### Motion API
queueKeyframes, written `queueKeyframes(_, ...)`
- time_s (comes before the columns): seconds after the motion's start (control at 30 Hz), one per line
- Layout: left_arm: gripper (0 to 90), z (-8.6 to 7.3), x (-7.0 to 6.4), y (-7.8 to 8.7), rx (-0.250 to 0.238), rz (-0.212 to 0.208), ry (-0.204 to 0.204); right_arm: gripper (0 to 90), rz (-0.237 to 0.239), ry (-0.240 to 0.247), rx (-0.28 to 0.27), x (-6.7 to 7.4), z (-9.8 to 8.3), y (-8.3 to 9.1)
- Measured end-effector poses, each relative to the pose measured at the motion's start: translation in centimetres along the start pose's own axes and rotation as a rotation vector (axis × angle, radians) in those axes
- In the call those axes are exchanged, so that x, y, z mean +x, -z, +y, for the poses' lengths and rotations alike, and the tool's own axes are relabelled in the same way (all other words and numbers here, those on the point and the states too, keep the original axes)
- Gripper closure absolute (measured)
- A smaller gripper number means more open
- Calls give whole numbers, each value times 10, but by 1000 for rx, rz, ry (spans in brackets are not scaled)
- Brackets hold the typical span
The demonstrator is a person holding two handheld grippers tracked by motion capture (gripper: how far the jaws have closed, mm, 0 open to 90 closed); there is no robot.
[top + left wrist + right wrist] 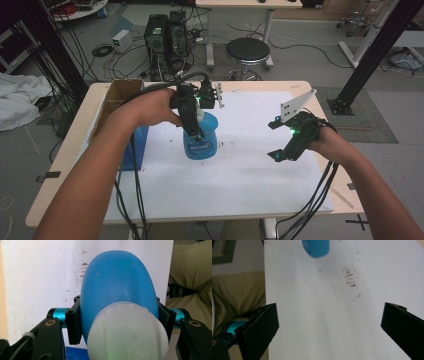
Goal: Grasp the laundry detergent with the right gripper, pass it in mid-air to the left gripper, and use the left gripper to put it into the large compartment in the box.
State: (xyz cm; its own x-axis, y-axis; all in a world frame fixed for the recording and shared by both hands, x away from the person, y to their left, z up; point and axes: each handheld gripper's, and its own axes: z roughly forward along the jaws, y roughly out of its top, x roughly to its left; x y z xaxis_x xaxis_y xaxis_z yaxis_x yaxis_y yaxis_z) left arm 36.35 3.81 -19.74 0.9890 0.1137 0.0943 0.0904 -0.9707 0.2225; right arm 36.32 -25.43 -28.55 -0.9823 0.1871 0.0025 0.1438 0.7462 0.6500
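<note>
The round blue plastic bottle (201,137) with a pale white top carried a label with white letters on its front, but the writing was too small and blurred for me to read. The bottle stood near the middle of the surface, on a large white sheet (240,170) that covered most of the light wooden surface (65,165). The left gripper (192,112) came from above and its black jaws were clamped on the upper part of the bottle, one on each side, as the left gripper view (117,297) showed clearly.

The right gripper (280,140) was held well apart from the bottle, to its right, above the white sheet. Its jaws stood wide apart with nothing between them; in the right gripper view only the sheet with some dark brown stains (349,277) lay between them, and the blue bottle (315,248) was at the top edge.

At the left edge of the surface stood an open brown cardboard box (117,97), just beside a blue box (134,145). Black cables (132,200) hung from the left gripper across the near side of the surface. Behind the surface, on the floor, were a black round stool (247,52) and black computer towers (165,35).
</note>
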Motion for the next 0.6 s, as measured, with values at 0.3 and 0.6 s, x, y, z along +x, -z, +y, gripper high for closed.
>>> queueKeyframes(0.3,377,-15,8,11,5,15,48,8,-66,6,179,-8,-12,2)
queueKeyframes(0.6,378,-29,19,23,18,15,88,9,-84,-16,210,-12,-17,6)
